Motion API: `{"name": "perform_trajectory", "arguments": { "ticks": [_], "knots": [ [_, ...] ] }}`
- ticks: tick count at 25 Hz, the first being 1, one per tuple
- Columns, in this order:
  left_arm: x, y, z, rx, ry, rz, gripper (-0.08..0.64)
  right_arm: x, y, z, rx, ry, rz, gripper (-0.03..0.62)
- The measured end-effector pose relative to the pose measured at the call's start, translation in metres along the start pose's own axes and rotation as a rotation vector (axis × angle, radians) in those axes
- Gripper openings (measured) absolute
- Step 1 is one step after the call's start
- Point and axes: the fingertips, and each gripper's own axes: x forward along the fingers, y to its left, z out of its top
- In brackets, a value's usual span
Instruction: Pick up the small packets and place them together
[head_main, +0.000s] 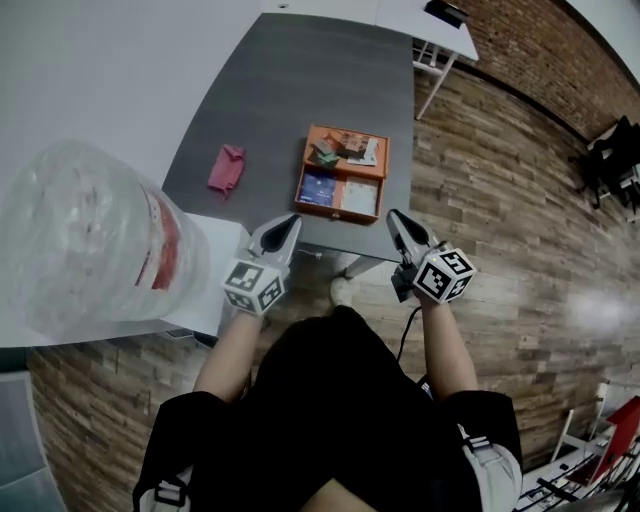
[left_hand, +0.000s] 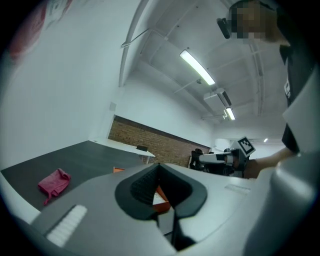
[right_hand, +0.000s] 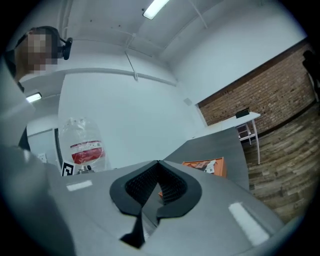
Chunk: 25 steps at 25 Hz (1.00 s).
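An orange divided tray (head_main: 306, 166) sits on the dark grey table (head_main: 290, 90) near its front edge. Its far compartment holds several small packets (head_main: 345, 148). A blue packet (head_main: 318, 188) and a pale one (head_main: 360, 197) lie in the near compartments. Both grippers hover at the table's front edge, short of the tray. My left gripper (head_main: 294, 221) is shut and empty, just left of the tray's near corner. My right gripper (head_main: 393, 214) is shut and empty, just right of it. The tray (right_hand: 205, 165) shows beyond the right jaws' tip (right_hand: 158, 162); the left jaws' tip (left_hand: 159, 165) hides most of it.
A crumpled pink cloth (head_main: 227, 168) lies on the table left of the tray. A big clear water bottle (head_main: 90, 240) with a red label stands close at my left over a white surface. Wooden floor (head_main: 500, 200) lies right of the table, with a white desk (head_main: 440, 30) beyond.
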Motion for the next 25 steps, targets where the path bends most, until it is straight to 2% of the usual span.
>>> {"name": "perform_trajectory", "arguments": {
  "ticks": [3, 7, 10, 18, 25],
  "knots": [
    [-0.008, -0.007, 0.004, 0.021, -0.015, -0.022, -0.002, -0.023, 0.017, -0.004, -0.068, -0.008, -0.047, 0.003],
    [-0.021, -0.021, 0.005, 0.032, -0.03, -0.062, 0.0, -0.047, 0.031, -0.005, -0.086, -0.064, -0.112, 0.002],
    [-0.033, -0.027, 0.0, 0.041, -0.036, -0.059, 0.0, -0.058, 0.038, -0.005, -0.117, -0.108, -0.14, 0.002],
    [-0.037, -0.049, 0.001, 0.038, -0.081, -0.024, 0.0, -0.074, 0.021, 0.0, -0.123, -0.158, -0.137, 0.002],
    [-0.025, -0.06, 0.007, 0.059, -0.111, 0.006, 0.0, -0.079, 0.011, 0.007, -0.203, -0.159, -0.13, 0.002]
  ]
}}
